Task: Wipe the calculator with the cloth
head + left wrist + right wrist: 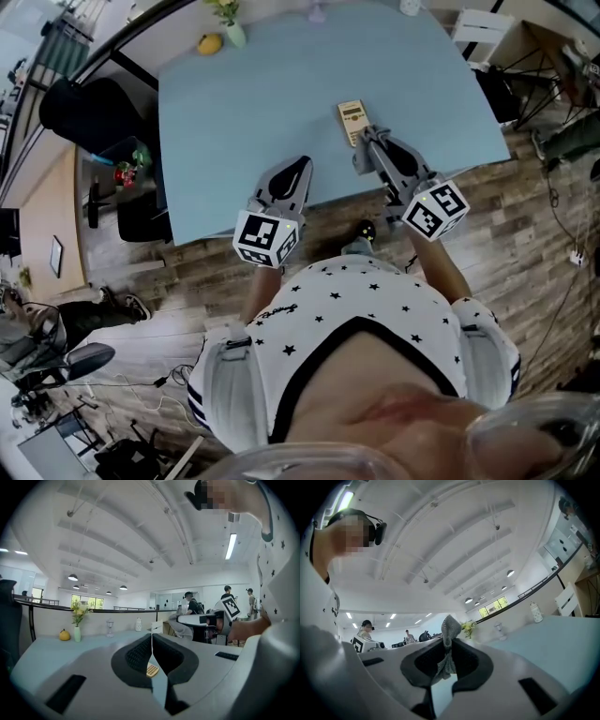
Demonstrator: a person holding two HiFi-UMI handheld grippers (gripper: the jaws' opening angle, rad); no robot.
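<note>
I take this for an open-plan office, pale blue rectangular tabletop [253,112] at 12 o'clock, black swivel chair [80,112] at 10, brown wood-plank floor [525,206] at 3, long ceiling strip light [230,546], round pendant lamp [72,577], person in a cap [191,603] among distant desks.

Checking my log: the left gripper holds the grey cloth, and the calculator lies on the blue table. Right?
No: the right gripper holds the grey cloth, as the right gripper view shows. The calculator does lie on the blue table.
</note>
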